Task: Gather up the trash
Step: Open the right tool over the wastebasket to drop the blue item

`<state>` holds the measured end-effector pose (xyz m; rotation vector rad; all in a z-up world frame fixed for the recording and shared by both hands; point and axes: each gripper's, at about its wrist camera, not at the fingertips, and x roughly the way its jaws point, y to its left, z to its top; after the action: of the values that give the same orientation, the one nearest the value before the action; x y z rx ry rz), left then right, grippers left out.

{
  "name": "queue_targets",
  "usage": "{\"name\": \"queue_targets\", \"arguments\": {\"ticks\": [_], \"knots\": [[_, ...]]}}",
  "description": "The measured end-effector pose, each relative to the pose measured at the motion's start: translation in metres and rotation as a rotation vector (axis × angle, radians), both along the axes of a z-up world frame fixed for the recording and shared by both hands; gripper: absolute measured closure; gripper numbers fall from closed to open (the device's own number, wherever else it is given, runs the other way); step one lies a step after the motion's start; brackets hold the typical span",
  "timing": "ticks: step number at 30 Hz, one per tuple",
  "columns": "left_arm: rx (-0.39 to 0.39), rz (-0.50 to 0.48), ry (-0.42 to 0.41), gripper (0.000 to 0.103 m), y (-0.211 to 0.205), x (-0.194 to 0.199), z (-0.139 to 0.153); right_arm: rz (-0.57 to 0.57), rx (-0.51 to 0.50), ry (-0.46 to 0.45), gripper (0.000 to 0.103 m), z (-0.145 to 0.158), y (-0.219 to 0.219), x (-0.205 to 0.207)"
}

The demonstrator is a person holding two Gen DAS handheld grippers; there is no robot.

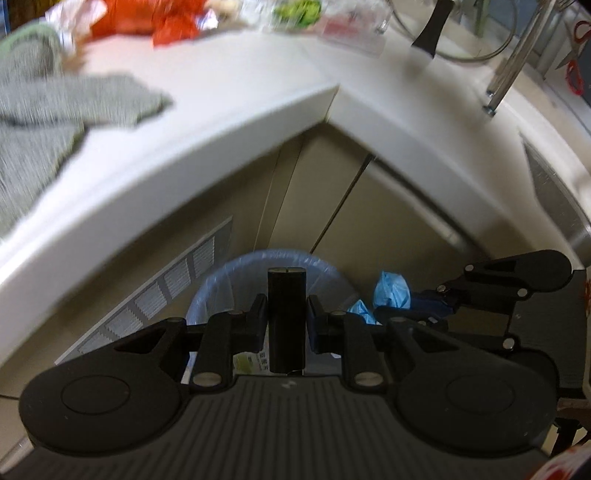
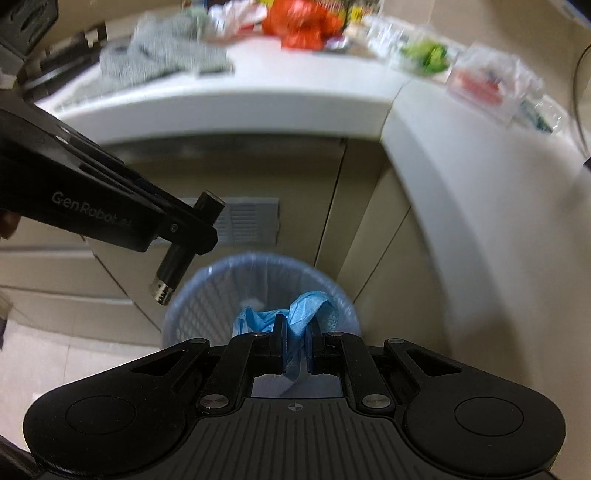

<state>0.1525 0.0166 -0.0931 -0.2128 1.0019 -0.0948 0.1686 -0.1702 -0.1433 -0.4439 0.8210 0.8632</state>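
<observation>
My left gripper (image 1: pixel 287 320) is shut on a black cylinder with a metal end (image 1: pixel 286 314) and holds it above a blue-lined waste basket (image 1: pixel 221 284) on the floor. In the right wrist view the cylinder (image 2: pixel 177 262) hangs tilted over the basket's left rim (image 2: pixel 192 295). My right gripper (image 2: pixel 296 345) is shut on a crumpled blue disposable mask or glove (image 2: pixel 306 306) above the basket; this blue item also shows in the left wrist view (image 1: pixel 391 290). More trash lies on the white counter: an orange-red wrapper (image 2: pixel 299 26), a green wrapper (image 2: pixel 424 53) and clear plastic packaging (image 2: pixel 491 83).
A white L-shaped counter (image 1: pixel 229 110) wraps around the corner above beige cabinet doors (image 2: pixel 354 221). A grey cloth (image 1: pixel 55 107) lies on its left part. A vent grille (image 1: pixel 162 291) sits low on the left cabinet. A metal rack leg (image 1: pixel 506 70) stands on the right.
</observation>
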Motion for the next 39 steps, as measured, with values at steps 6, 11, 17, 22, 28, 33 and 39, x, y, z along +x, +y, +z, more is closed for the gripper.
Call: {"name": "queue_targets", "arguments": {"ticks": [6, 11, 17, 22, 28, 33, 39], "knots": [[0.018, 0.002, 0.05, 0.084, -0.002, 0.011, -0.031, 0.037, -0.069, 0.021, 0.093, -0.037, 0.014, 0.008], [0.034, -0.008, 0.086, 0.084, -0.002, 0.02, -0.053, 0.056, -0.103, 0.048, 0.093, -0.057, 0.018, 0.015], [0.04, -0.005, 0.129, 0.084, -0.001, 0.027, -0.075, 0.065, -0.134, 0.1, 0.093, -0.08, 0.022, 0.024], [0.039, -0.011, 0.145, 0.084, -0.001, 0.03, -0.082, 0.066, -0.145, 0.134, 0.093, -0.09, 0.026, 0.027], [0.045, -0.014, 0.156, 0.084, -0.003, 0.034, -0.087, 0.065, -0.152, 0.151, 0.093, -0.095, 0.027, 0.03], [0.044, -0.012, 0.157, 0.084, -0.005, 0.038, -0.088, 0.067, -0.157, 0.156, 0.093, -0.096, 0.026, 0.031], [0.046, -0.002, 0.157, 0.084, -0.004, 0.039, -0.09, 0.067, -0.155, 0.16, 0.093, -0.097, 0.026, 0.032]]}}
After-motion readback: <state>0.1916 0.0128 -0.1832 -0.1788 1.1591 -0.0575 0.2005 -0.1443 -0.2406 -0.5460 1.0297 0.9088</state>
